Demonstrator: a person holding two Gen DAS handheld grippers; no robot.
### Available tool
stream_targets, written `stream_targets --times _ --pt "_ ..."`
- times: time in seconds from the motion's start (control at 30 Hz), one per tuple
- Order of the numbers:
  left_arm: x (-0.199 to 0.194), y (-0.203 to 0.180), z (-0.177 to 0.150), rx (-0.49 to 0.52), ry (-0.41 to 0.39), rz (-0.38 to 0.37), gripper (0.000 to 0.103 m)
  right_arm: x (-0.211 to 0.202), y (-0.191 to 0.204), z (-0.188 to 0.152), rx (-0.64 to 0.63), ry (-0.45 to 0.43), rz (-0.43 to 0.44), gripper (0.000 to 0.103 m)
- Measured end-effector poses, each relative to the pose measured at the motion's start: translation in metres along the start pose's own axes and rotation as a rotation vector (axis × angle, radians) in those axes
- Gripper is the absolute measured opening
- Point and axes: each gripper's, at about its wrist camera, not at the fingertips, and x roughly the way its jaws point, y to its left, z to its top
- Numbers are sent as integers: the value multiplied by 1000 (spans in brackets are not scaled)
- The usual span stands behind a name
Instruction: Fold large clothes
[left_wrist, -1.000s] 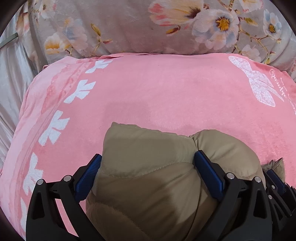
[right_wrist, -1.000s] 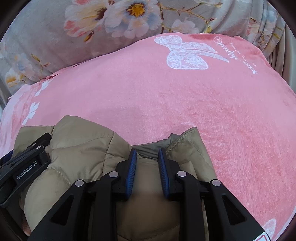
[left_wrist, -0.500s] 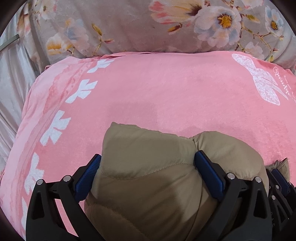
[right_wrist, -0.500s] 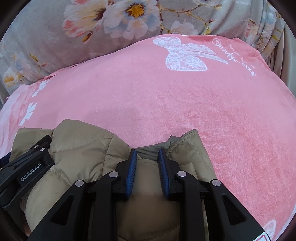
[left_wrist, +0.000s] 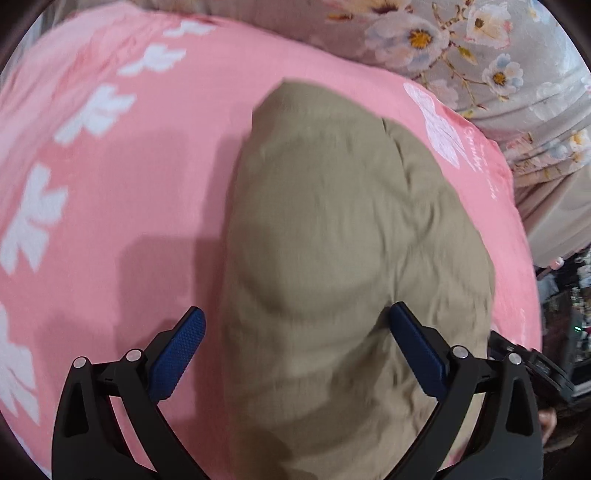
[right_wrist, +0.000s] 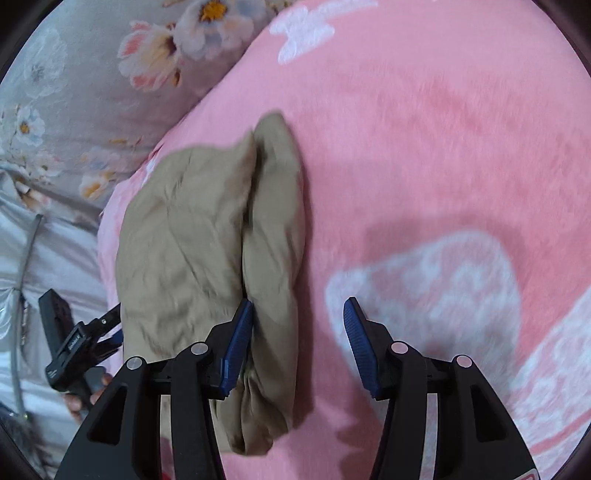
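Now the jacket (left_wrist: 332, 258), a puffy tan bundle already folded up, lies on the pink blanket (left_wrist: 110, 184) spread over the bed. The left tool (left_wrist: 297, 332) stands wide open astride its near end; the far pad seems to touch the fabric, but the blur keeps me from being sure, and the near pad is clear of it. The right tool (right_wrist: 297, 325) has just been opening: its jaws stand apart, one pad against the side of the jacket (right_wrist: 207, 240), the other over bare blanket (right_wrist: 443, 147), nothing pinched between them.

What worries me is the padding. With neither tool clamped, the springy fill could push the layers apart and let the outer flap (right_wrist: 273, 221) slide off the stack. A pad dragging on the cloth as a tool pulls away would tug the fold askew too.

Around it, a floral quilt (left_wrist: 480, 55) bunches just beyond the blanket's edge, and the jacket lies near that edge on the right-hand view. A grey cable (right_wrist: 22, 277) runs over pale sheets at the side. Nothing blocks either tool.
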Motion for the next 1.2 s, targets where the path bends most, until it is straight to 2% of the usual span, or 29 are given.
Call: stream_targets --times 0.13,0.27,0.3,0.33,0.47,0.57,0.67,0.73,0.77,0.8,0.87,1.0,1.07,1.2 --pt "0 8 -21 -36 30 -121 97 10 14 -14 -58 0 0 52" --pt "-2 21 -26 -83 51 -189 97 24 25 -21 -38 59 108 52" --pt "-3 23 -28 -91 55 -204 97 28 29 -25 -30 92 170 52" --pt "-7 27 -30 -97 52 -213 97 33 32 -29 -19 119 222 52" --pt "-15 37 -29 -91 11 -197 98 59 37 -35 -6 186 332 53" --pt "-11 45 -23 -116 -13 -185 98 70 46 -30 -13 185 350 53" --pt "-1 48 -19 -125 4 -211 98 75 47 -25 5 178 368 52" --pt "6 50 -18 -133 20 -245 98 77 46 -25 -6 168 368 43" --pt "6 51 -18 -127 21 -247 98 77 45 -25 -13 165 366 31" --pt "6 48 -18 -110 19 -246 98 76 44 -25 -14 159 373 25" --pt "0 45 -20 -87 6 -236 90 73 45 -25 -23 142 370 20" --pt "-17 36 -19 -36 -55 -225 73 55 65 -22 -101 55 321 15" --pt "-35 30 -14 0 -120 -239 63 44 80 -18 -152 -1 319 14" --pt "-74 17 1 66 -240 -259 54 14 119 -5 -252 -130 331 13"
